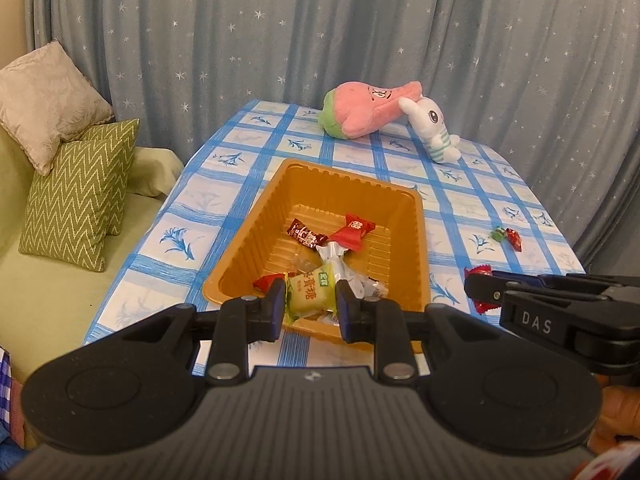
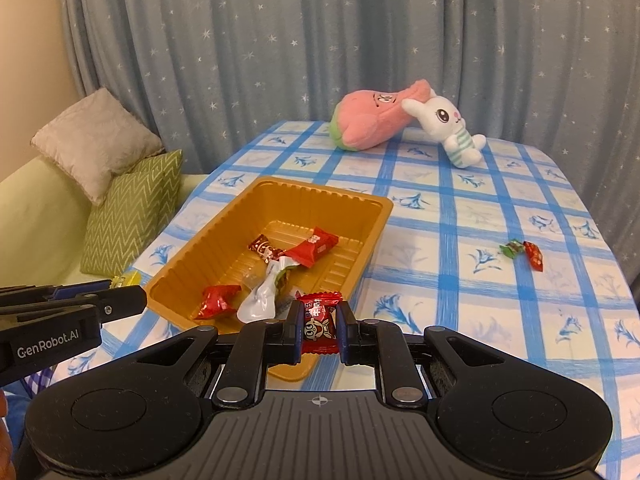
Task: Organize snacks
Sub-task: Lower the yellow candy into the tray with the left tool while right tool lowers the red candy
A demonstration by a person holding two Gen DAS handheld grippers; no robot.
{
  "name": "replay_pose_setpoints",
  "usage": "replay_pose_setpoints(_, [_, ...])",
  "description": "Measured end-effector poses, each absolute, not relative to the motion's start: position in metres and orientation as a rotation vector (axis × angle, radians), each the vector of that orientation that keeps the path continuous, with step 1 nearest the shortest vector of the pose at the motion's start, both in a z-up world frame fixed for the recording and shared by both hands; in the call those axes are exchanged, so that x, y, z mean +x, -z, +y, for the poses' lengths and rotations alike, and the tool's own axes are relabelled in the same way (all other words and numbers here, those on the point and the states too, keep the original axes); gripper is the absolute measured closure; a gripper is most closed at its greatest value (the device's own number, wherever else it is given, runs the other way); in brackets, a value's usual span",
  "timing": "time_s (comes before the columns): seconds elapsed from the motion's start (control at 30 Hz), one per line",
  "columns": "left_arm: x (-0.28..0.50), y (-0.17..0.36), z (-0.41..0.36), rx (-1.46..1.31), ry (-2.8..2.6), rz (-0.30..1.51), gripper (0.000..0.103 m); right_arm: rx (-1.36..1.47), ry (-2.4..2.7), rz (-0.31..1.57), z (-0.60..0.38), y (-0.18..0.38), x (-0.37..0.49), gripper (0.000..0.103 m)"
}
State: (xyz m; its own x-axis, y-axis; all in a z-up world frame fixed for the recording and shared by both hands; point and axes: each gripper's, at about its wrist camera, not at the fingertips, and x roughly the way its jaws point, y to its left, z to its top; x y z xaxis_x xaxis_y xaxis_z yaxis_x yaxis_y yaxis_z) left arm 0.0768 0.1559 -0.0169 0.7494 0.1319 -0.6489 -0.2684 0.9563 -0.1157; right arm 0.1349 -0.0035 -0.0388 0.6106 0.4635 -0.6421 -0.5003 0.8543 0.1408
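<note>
An orange plastic tray [image 1: 344,188] [image 2: 224,236] on the checked tablecloth holds several wrapped snacks, red, brown and white ones. My left gripper [image 1: 311,304] is shut on a yellow-green candy packet [image 1: 308,294] at the tray's near rim. My right gripper [image 2: 319,326] is shut on a red candy with a cartoon face [image 2: 320,320], also over the near rim. In the left wrist view the right gripper [image 1: 480,290] shows from the side with the red wrapper [image 1: 478,270] in it. In the right wrist view the left gripper [image 2: 132,296] shows with a bit of yellow wrapper [image 2: 126,279].
Two loose candies, green [image 2: 511,249] and red [image 2: 534,256], lie on the cloth to the right of the tray. A pink plush [image 2: 372,120] and a white bunny plush [image 2: 448,128] lie at the table's far end. A sofa with cushions [image 1: 80,200] stands left. Curtains hang behind.
</note>
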Motion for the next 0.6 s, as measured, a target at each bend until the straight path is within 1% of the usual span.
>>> replay_pose_setpoints(0.6, [0.129,0.043,0.176,-0.212,-0.200,0.732,0.079,-0.064,-0.568,0.759,0.025,0.059,0.186,0.086])
